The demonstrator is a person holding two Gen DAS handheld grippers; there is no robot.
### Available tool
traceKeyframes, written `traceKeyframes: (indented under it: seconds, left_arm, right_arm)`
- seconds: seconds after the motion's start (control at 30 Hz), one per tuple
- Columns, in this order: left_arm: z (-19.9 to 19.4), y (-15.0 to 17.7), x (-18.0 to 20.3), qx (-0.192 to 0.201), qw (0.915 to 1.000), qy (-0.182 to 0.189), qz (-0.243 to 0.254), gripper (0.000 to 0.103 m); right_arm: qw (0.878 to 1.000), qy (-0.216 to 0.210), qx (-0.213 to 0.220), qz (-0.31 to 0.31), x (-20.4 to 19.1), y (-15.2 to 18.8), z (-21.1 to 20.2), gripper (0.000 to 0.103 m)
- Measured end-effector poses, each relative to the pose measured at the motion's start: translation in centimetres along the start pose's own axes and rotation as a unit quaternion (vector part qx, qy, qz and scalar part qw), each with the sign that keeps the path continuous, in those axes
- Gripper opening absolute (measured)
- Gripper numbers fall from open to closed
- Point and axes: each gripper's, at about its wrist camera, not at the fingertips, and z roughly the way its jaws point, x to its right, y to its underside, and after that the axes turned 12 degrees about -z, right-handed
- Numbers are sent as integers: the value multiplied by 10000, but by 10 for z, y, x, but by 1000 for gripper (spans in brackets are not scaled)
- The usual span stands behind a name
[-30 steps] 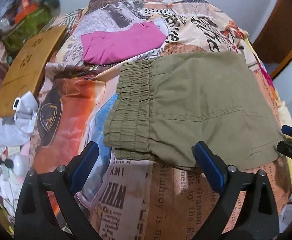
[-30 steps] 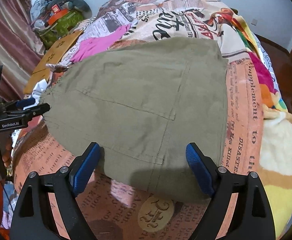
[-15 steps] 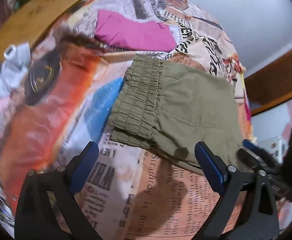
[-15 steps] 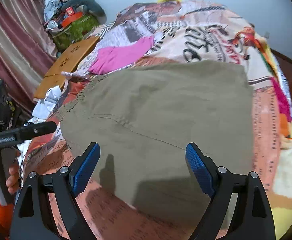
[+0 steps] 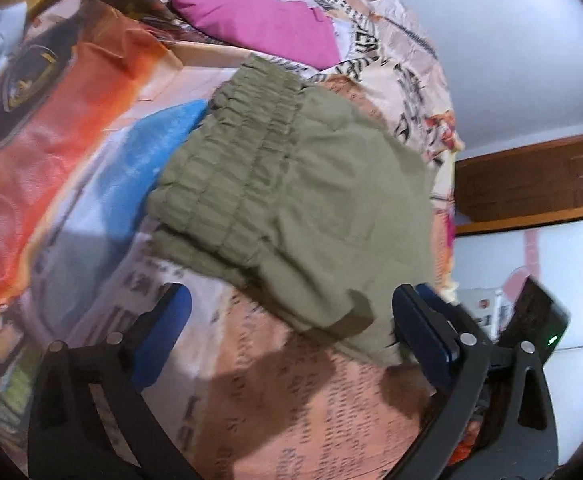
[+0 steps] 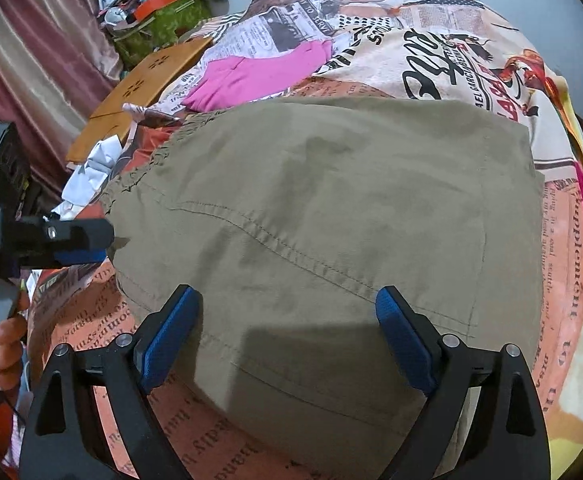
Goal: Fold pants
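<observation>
Holding both claws over the folded olive pants (image 6: pixel 323 216), which are lying flat on the printed bedspread (image 5: pixel 299 392), I am keeping my right claw (image 6: pixel 287 332) spread wide; its jaws have just been opening, hanging above the cloth and gripping nothing. My left claw (image 5: pixel 291 320) is standing wide apart too, near the pants' front corner beside the waistband (image 5: pixel 231 172). A pink garment (image 6: pixel 251 76) is lying beyond.
</observation>
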Motion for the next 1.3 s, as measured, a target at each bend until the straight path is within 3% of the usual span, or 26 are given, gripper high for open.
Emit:
traceKeyframes:
  seconds: [0.27, 0.4, 0.47, 0.5, 0.57, 0.67, 0.73, 0.87, 1.17, 1.3]
  left_arm:
    - [23, -30, -1, -82, 9995, 164, -261, 102]
    - [25, -41, 0, 149, 9994, -64, -318, 98]
    - [25, -41, 3, 290, 9989, -308, -201, 76]
    - [23, -38, 7, 390, 9981, -468, 2, 72]
    - [19, -33, 13, 601, 9956, -643, 314, 54]
    - [7, -24, 20, 909, 9905, -775, 680, 39]
    - [-1, -19, 23, 1092, 9871, -840, 819, 36]
    - [-18, -2, 35, 1632, 9702, -1227, 1307, 34]
    - [-72, 37, 67, 2970, 9068, -1970, 2251, 34]
    - [-84, 46, 82, 3242, 8951, -1925, 2380, 34]
  right_arm:
    - [10000, -36, 25, -3, 0, 0, 2, 91]
    - [10000, -73, 49, 17, 1, 0, 2, 91]
    - [9999, -84, 58, 23, 2, 0, 2, 91]
    - [9999, -88, 64, 29, 2, 0, 2, 91]
    - [9999, -123, 77, 43, 3, 0, 2, 91]
    - [9997, -203, 123, 113, 5, 1, -1, 91]
    - [9994, -224, 169, 216, 6, 2, -4, 90]
    - [9982, -311, 281, 438, 10, 5, -13, 90]
    - [9944, 82, 594, 874, 35, 32, -47, 90]
    - [9912, 310, 654, 1106, 51, 50, -61, 90]
